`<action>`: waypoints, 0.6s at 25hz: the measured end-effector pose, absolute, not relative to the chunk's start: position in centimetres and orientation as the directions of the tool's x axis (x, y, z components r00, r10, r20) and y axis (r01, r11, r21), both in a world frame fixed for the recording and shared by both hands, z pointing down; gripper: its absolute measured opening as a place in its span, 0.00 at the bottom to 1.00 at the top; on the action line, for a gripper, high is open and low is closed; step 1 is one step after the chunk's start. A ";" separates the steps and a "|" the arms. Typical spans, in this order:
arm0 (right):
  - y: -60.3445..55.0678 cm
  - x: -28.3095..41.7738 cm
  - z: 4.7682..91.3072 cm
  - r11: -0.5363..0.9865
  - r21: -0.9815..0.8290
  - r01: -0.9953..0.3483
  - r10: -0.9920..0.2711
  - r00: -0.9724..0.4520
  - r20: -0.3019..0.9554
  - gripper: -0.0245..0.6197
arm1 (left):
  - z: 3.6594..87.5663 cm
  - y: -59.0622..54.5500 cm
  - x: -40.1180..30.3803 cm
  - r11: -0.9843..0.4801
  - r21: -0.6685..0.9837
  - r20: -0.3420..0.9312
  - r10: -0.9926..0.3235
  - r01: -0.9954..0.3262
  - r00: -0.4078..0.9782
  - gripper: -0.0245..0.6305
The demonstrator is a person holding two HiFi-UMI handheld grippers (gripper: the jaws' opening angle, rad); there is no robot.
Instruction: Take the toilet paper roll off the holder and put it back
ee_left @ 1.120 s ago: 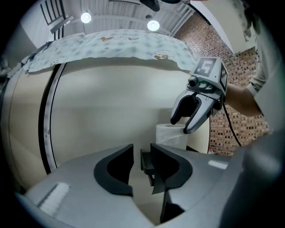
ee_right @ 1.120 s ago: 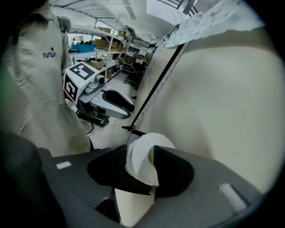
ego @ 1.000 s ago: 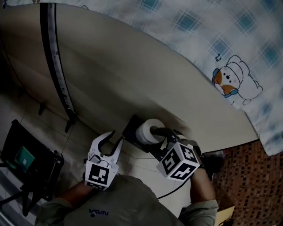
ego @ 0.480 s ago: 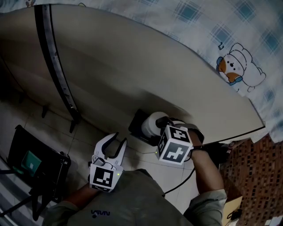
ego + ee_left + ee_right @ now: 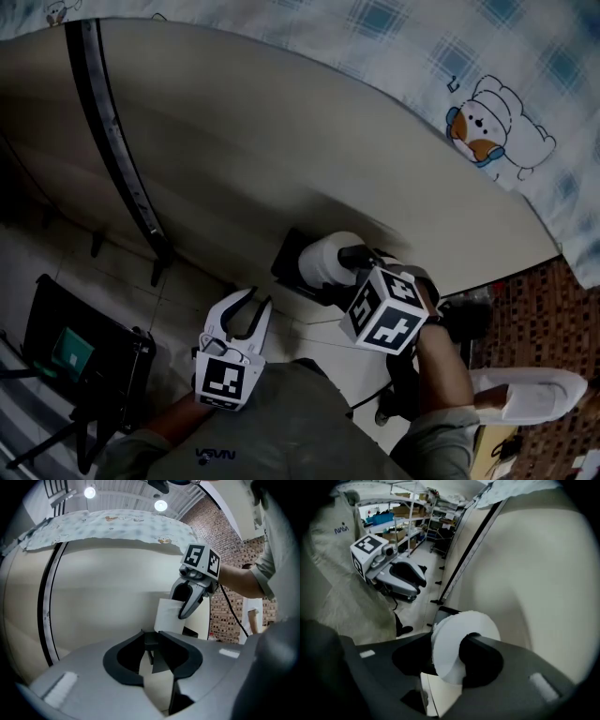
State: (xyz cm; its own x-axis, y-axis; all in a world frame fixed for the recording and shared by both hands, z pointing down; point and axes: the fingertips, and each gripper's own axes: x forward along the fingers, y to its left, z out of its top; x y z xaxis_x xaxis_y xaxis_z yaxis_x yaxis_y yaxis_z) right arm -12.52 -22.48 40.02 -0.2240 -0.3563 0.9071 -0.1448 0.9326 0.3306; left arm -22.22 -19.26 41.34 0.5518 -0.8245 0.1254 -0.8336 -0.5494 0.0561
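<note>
Roll: the toilet paper roll (image 5: 323,259) sits on its holder (image 5: 287,255) on the floor, a little toward 5 o'clock from the centre of the head view, beside the beige panel (image 5: 281,141).
Right claw: the right claw (image 5: 450,657) is wide. Its jaws have just been closing with the roll between them, and the pads seem to press it.
Left claw: the left claw (image 5: 151,649) has a narrow gap with nothing inside, at 7 o'clock from the roll.
Risk, holder: nobody holds it, so I think it can rise or tip with the roll.
Risk, grip: it looks off-centre, so the roll may tilt and jam, or the soft paper may crush.
Writing: "NASA" is on the person's shirt (image 5: 341,529). The marker cubes (image 5: 384,309) carry only patterns.
</note>
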 end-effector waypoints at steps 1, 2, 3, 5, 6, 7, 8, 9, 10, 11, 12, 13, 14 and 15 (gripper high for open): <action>-22.4 -12.4 39.1 0.924 0.336 -0.184 -0.376 -0.264 0.888 0.32 | 41.4 -19.2 -22.0 -0.551 0.059 0.125 -0.823 -0.832 0.554 0.18; -22.4 -12.2 38.1 0.912 0.341 -0.227 -0.399 -0.304 0.865 0.32 | 41.3 -19.2 -21.8 -0.556 0.061 0.124 -0.820 -0.829 0.559 0.18; -22.3 -12.0 37.3 0.900 0.342 -0.272 -0.422 -0.344 0.839 0.32 | 41.2 -19.2 -21.5 -0.562 0.063 0.124 -0.815 -0.825 0.565 0.18; -21.9 -11.4 35.9 0.871 0.329 -0.365 -0.469 -0.418 0.778 0.32 | 41.3 -18.9 -20.8 -0.578 0.068 0.122 -0.804 -0.813 0.582 0.18; -21.6 -11.0 35.4 0.855 0.316 -0.411 -0.492 -0.451 0.745 0.32 | 41.4 -18.7 -20.4 -0.587 0.070 0.122 -0.798 -0.807 0.591 0.18; -21.3 -10.5 34.9 0.838 0.302 -0.455 -0.516 -0.480 0.710 0.32 | 41.5 -18.6 -20.0 -0.595 0.074 0.121 -0.792 -0.801 0.599 0.17; -21.1 -9.9 34.5 0.820 0.286 -0.497 -0.540 -0.505 0.673 0.32 | 41.6 -18.4 -19.7 -0.601 0.078 0.120 -0.787 -0.796 0.606 0.17; -20.9 -9.3 34.0 0.801 0.269 -0.535 -0.565 -0.527 0.635 0.32 | 41.7 -18.4 -19.4 -0.604 0.082 0.117 -0.784 -0.793 0.609 0.17; -20.6 -8.7 33.6 0.783 0.251 -0.569 -0.589 -0.547 0.595 0.32 | 41.7 -18.5 -19.3 -0.603 0.085 0.114 -0.785 -0.793 0.609 0.17; -20.4 -8.0 33.2 0.766 0.231 -0.601 -0.611 -0.566 0.554 0.32 | 41.7 -18.6 -19.1 -0.600 0.087 0.110 -0.787 -0.795 0.607 0.17; -20.0 -7.4 32.9 0.750 0.206 -0.628 -0.629 -0.584 0.513 0.32 | 41.7 -18.7 -19.0 -0.596 0.086 0.107 -0.791 -0.798 0.602 0.17; -19.5 -6.7 32.7 0.738 0.175 -0.651 -0.644 -0.604 0.470 0.32 | 41.7 -18.8 -18.9 -0.591 0.084 0.106 -0.796 -0.803 0.597 0.17; -19.0 -6.0 32.5 0.729 0.139 -0.670 -0.655 -0.624 0.426 0.32 | 41.7 -18.8 -18.7 -0.584 0.082 0.106 -0.801 -0.808 0.590 0.17; -18.6 -5.3 32.4 0.722 0.101 -0.685 -0.664 -0.643 0.383 0.32 | 41.7 -18.9 -18.5 -0.577 0.079 0.107 -0.806 -0.813 0.583 0.17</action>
State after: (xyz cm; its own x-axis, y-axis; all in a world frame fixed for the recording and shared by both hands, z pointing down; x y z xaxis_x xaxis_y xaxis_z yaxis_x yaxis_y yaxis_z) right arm -5.31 -18.56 32.40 -0.6429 -0.6635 0.3827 -0.6849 0.7217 0.1006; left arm -18.47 -18.90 41.68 0.5825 -0.8057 0.1071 -0.8128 -0.5772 0.0787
